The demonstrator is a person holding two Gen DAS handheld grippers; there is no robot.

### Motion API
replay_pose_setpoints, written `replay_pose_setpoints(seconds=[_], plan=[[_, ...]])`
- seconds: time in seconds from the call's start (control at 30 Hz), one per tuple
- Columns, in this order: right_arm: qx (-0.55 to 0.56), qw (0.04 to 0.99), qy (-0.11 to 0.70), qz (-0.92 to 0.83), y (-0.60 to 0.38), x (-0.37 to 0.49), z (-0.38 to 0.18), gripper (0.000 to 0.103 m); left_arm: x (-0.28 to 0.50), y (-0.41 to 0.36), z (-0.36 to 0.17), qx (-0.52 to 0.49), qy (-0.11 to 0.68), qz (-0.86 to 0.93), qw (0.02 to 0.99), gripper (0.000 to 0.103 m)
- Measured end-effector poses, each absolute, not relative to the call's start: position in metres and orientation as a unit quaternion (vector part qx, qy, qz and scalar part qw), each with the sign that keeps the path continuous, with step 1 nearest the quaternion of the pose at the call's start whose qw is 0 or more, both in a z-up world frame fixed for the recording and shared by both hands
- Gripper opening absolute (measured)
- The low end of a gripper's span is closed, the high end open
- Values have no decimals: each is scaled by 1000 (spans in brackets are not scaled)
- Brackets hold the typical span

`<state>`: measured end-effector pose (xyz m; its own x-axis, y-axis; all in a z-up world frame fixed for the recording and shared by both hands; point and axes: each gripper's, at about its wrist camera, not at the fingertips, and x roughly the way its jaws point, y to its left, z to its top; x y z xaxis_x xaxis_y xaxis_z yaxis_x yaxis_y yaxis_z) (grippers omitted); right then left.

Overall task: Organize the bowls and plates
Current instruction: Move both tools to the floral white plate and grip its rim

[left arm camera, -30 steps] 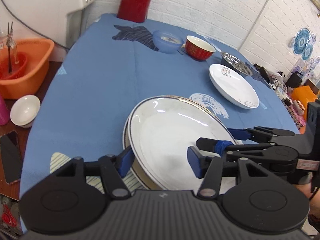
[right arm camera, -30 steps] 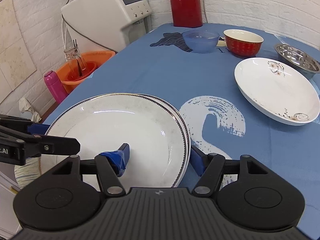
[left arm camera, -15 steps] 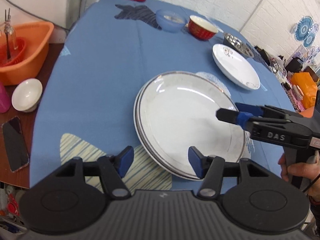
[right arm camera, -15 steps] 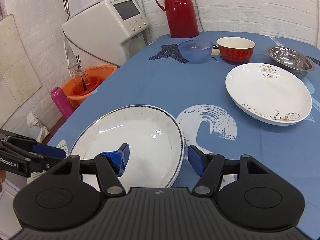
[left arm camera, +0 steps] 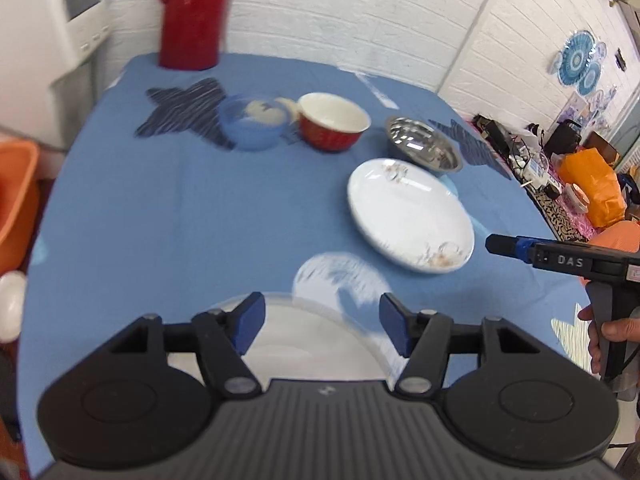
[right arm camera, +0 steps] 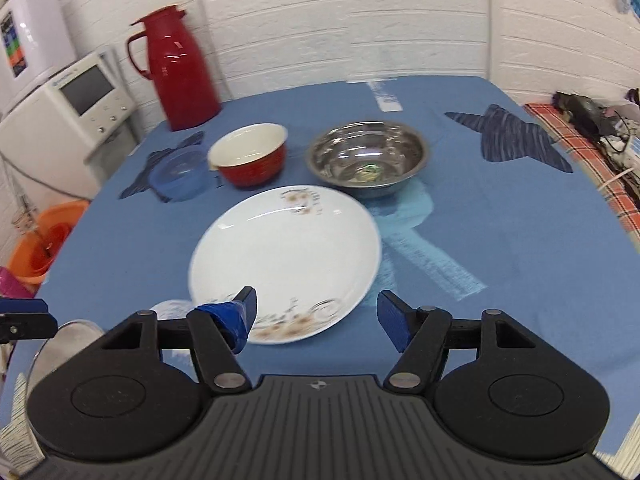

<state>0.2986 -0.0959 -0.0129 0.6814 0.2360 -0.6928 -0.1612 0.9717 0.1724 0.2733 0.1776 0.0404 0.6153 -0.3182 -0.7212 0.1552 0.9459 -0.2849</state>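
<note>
**Both grippers off the stacked plates; right one now faces the floral plate**

Since half a second ago I have pulled both grippers back and swung them toward the far side of the table. The stacked plates (left arm camera: pixel 316 340), which filled both views, now show only as a white arc low in the left wrist view, beneath the left gripper (left arm camera: pixel 322 322). Its jaws are spread and nothing lies between them.

The right gripper (right arm camera: pixel 316 316) is likewise spread wide and empty. The floral plate (right arm camera: pixel 286 256) lies flat on the blue tablecloth (right arm camera: pixel 500 240) directly ahead of it; the near rim sits at the left fingertip (right arm camera: pixel 245 307) in this view, though I cannot tell whether they touch. In the left wrist view the right gripper reaches in from the right edge, its tip just beside that plate, with a hand (left arm camera: pixel 610 330) on its grip.

Behind the floral plate: steel bowl (right arm camera: pixel 366 156), red bowl (right arm camera: pixel 250 154), and blue bowl (right arm camera: pixel 178 174) in a row, red thermos (right arm camera: pixel 176 66) beyond. Both views are motion-blurred.
</note>
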Motion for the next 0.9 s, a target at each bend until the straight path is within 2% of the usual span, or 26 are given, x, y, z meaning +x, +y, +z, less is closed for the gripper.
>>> replay_pose_setpoints(seconds=[0.33, 0.5, 0.73, 0.8, 0.87, 0.9], plan=[[27, 879, 463, 111, -94, 389, -65, 53, 400, 110, -14, -113, 483, -130, 859, 62], [4, 877, 463, 126, -83, 398, -70, 58, 421, 101, -33, -103, 508, -133, 845, 62], [0, 879, 458, 128, -81, 397, -70, 63, 422, 95, -36, -96, 500, -135, 850, 62], [2, 874, 470, 127, -79, 397, -69, 63, 419, 94, -36, -92, 499, -133, 851, 55], [-4, 871, 466, 155, -74, 392, -68, 61, 417, 94, -36, -87, 496, -123, 855, 38], [-9, 874, 462, 152, -73, 390, -69, 58, 416, 94, -36, -86, 495, -118, 857, 34]])
